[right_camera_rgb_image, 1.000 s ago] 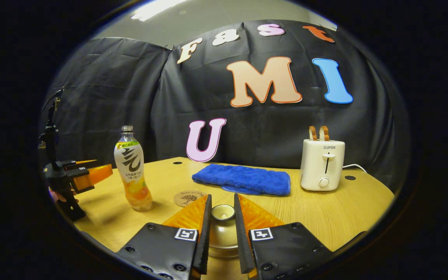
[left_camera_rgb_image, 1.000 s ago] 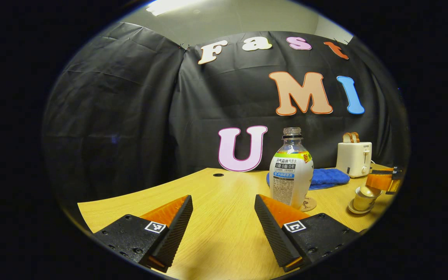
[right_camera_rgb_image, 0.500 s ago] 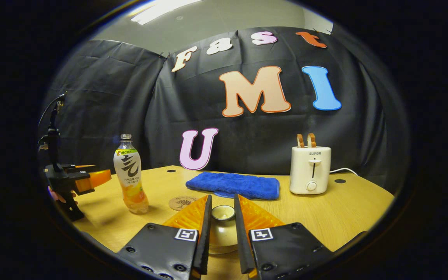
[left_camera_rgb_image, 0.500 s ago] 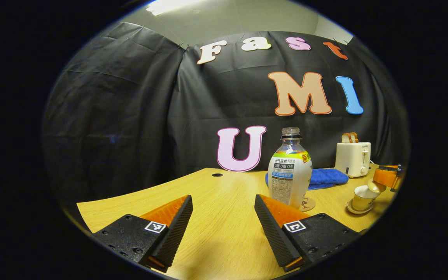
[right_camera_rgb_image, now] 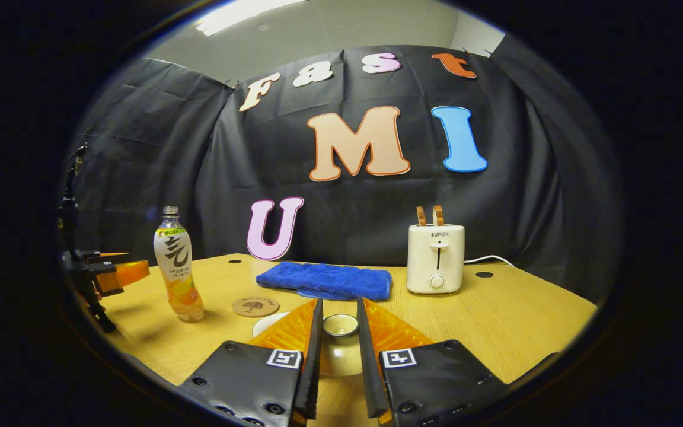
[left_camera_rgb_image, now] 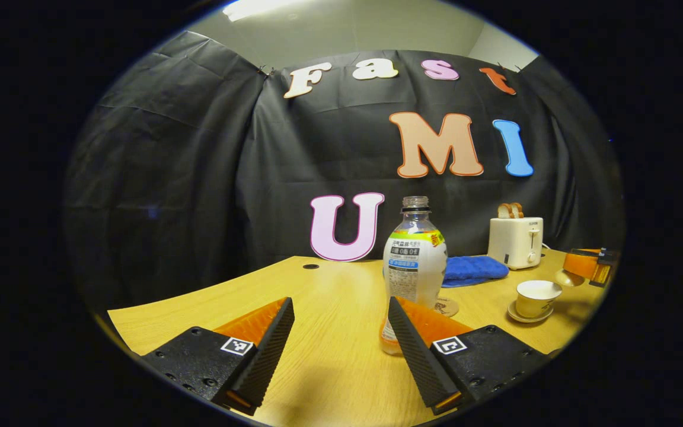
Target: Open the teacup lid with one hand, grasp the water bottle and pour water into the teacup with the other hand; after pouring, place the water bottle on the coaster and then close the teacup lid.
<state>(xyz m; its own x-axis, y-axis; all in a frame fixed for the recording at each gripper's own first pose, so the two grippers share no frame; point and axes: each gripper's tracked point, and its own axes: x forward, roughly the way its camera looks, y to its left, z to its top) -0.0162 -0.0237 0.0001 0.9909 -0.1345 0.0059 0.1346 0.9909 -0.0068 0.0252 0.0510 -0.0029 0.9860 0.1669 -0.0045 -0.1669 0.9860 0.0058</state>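
Lid (right_camera_rgb_image: 340,326) is off the open teacup (left_camera_rgb_image: 535,295) at right, clenched in the right gripper (right_camera_rgb_image: 339,356) jaws; left gripper (left_camera_rgb_image: 339,350) jaws are released near the bottle (left_camera_rgb_image: 414,267) at centre; grasping, pouring, coaster placement, closing remain

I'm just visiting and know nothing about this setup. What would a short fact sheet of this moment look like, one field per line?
Setting: wooden table in a booth
Right gripper: shut on the teacup lid, held off the cup
Left gripper: open, near the water bottle, not gripping it
Teacup: uncovered, on its saucer
Water bottle: upright on the table, no cap
Coaster: bare, beside the bottle
Other items: blue cloth, toaster with bread in it
Pouring: not yet begun
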